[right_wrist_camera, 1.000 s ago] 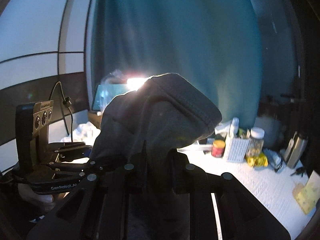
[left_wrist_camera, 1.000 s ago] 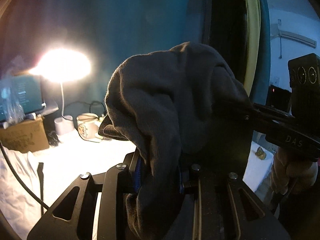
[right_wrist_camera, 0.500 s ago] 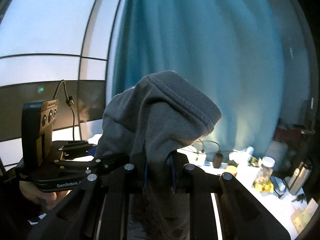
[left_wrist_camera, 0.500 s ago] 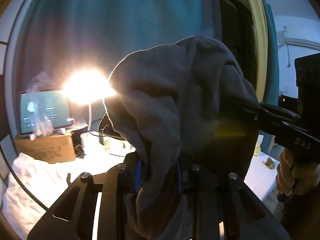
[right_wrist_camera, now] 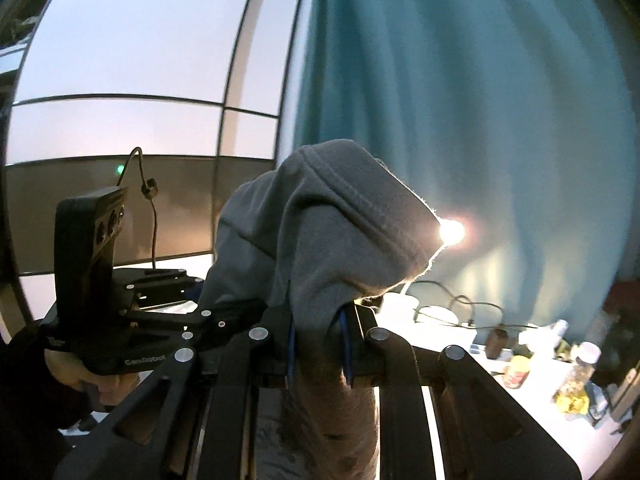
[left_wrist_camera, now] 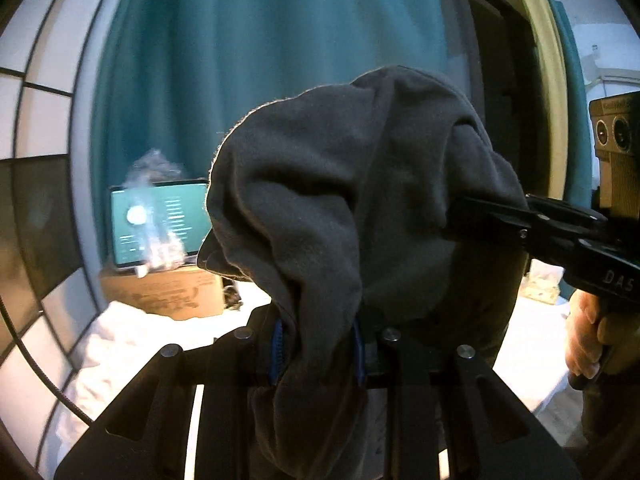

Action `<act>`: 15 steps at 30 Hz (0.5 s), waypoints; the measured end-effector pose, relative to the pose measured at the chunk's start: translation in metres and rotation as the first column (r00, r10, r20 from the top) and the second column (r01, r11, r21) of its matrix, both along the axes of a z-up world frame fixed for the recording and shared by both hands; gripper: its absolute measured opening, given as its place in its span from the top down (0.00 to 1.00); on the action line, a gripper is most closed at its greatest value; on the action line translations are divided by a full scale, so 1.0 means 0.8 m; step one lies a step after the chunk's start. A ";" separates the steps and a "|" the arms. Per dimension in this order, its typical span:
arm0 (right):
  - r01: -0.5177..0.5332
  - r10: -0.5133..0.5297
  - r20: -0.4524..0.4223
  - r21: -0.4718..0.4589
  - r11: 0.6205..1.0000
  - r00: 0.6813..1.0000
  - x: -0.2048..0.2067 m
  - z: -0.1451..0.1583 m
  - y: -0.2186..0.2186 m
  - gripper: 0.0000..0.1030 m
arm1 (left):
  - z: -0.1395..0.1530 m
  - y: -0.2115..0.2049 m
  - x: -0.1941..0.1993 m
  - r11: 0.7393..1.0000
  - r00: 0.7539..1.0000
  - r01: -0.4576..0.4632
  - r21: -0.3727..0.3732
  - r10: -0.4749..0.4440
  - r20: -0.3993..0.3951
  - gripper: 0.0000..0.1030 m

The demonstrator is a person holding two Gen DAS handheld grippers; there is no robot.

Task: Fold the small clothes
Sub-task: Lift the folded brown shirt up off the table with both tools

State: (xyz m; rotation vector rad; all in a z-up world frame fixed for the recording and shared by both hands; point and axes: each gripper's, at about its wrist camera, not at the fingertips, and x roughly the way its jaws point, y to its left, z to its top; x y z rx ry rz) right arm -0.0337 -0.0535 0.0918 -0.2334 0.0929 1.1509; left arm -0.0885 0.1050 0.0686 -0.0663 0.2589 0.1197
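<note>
Both grippers, left [left_wrist_camera: 318,354] and right [right_wrist_camera: 319,350], clench a grey garment [left_wrist_camera: 360,200]. Teal curtain [right_wrist_camera: 480,120] at 12 o'clock; counter [right_wrist_camera: 532,400], perhaps cloth-covered, at 4 o'clock.

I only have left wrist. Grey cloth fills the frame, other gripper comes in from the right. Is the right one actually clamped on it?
Observer: Yes. In the right wrist view the right gripper has its blue pads closed on a stitched hem of the grey garment.
Operator: Anything on the table on that side?
Observer: A small brown bottle and a clear jar with a white lid stand on the white table.
Operator: Light source?
Observer: A bright lamp shows just past the hem.
</note>
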 end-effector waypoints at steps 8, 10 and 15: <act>-0.028 0.027 -0.040 -0.030 0.999 0.999 0.004 -0.016 0.032 0.82 | -0.010 0.018 -0.008 0.999 0.998 -0.039 0.023 0.040 -0.047 0.76; -0.025 0.023 -0.057 -0.036 0.999 0.998 0.010 -0.022 0.037 0.82 | -0.016 0.022 -0.002 0.999 0.997 -0.039 0.020 0.040 -0.061 0.76; -0.005 0.000 -0.090 -0.051 0.999 0.996 0.030 -0.034 0.050 0.82 | -0.027 0.027 0.010 1.000 0.996 -0.031 0.001 0.031 -0.084 0.76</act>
